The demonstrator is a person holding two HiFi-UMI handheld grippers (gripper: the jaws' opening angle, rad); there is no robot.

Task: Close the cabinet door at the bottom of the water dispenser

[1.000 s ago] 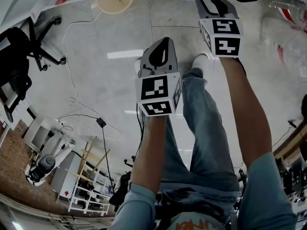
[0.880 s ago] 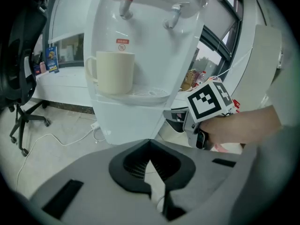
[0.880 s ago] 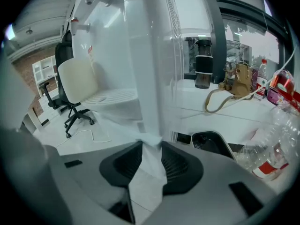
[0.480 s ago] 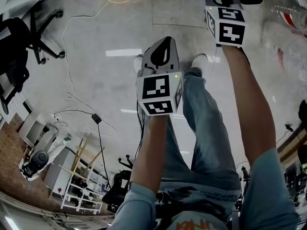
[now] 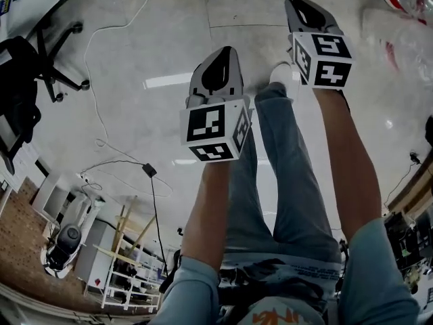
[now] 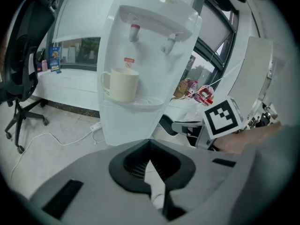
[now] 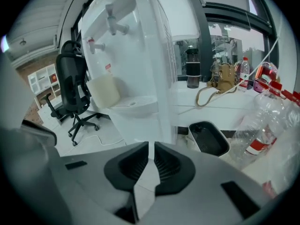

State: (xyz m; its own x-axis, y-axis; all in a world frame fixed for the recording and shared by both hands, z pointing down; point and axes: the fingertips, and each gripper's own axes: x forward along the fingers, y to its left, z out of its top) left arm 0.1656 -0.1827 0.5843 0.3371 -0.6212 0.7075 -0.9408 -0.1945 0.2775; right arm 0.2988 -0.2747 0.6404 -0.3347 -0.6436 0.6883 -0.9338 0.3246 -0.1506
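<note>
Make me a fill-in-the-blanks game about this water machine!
1. On the tray of the water dispenser stands a cream ___.
2. In the left gripper view, the tap on the picture's left is ___.
3. Left of the water dispenser stands a black office ___ on wheels.
Missing words: mug, red, chair.

Bright even indoor light, strip-lamp glare on glossy pale grey floor at ten o'clock, daylight through dark-framed windows at one o'clock, heavy fisheye bending, black vignetted corners, soft foreground.
</note>
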